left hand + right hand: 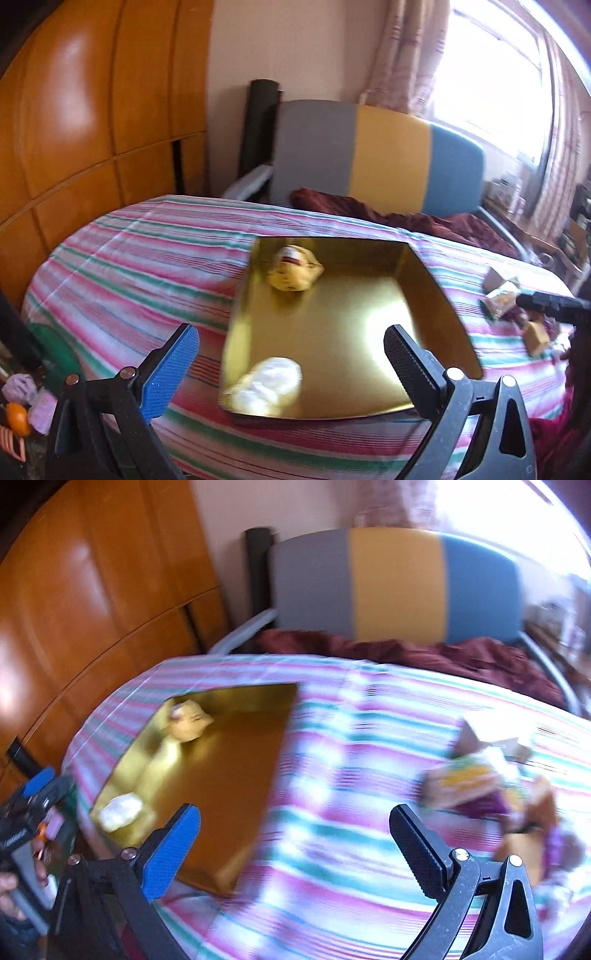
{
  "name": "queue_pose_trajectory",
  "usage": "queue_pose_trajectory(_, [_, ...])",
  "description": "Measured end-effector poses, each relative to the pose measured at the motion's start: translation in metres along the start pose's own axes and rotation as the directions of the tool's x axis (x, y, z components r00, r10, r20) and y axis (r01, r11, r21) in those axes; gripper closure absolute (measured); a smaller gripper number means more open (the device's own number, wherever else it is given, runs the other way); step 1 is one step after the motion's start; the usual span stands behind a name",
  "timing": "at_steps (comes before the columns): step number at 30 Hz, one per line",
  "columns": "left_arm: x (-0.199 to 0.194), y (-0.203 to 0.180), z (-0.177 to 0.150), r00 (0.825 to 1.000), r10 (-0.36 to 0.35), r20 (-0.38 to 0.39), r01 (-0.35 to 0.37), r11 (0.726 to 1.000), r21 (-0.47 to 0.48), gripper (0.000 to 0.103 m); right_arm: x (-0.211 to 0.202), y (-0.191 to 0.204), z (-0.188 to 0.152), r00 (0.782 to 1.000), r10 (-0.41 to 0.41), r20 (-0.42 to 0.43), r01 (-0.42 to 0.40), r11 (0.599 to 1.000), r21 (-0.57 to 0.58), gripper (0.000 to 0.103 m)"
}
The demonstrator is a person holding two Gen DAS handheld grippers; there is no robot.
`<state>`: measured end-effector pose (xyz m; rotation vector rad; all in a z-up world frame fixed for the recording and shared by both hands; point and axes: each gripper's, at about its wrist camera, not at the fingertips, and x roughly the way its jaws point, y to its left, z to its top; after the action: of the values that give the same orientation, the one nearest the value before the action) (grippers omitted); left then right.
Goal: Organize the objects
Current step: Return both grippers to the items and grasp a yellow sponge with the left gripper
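A shallow gold tray [369,321] [236,775] lies on the striped bedspread. Inside it sit a yellow packet [293,271] [188,720] at the far end and a white wrapped packet [269,386] [120,810] at the near end. My left gripper [291,358] hangs open over the tray's near end, nothing between its fingers. My right gripper [295,840] is open and empty above bare bedspread, between the tray and a blurred heap of snack packets [491,786] [513,310] to the right. The other gripper shows at each view's edge [554,306] [33,805].
The striped bedspread [140,258] covers a bed with a grey, yellow and blue headboard [388,155]. A maroon blanket [406,218] lies along the headboard. A wooden wardrobe [74,110] stands on the left, a bright window [498,74] on the right, small items [22,406] lower left.
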<state>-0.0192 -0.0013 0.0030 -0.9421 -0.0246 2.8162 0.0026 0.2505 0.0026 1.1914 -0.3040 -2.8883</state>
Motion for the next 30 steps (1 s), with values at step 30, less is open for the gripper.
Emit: queue_pose_trajectory(30, [0.071,-0.305,-0.007,0.812,-0.419,-0.406,0.552,0.777,0.302,0.0,-0.119,-0.284,-0.076,0.937,-0.25,0.243,-0.046,0.603,0.796,0.0])
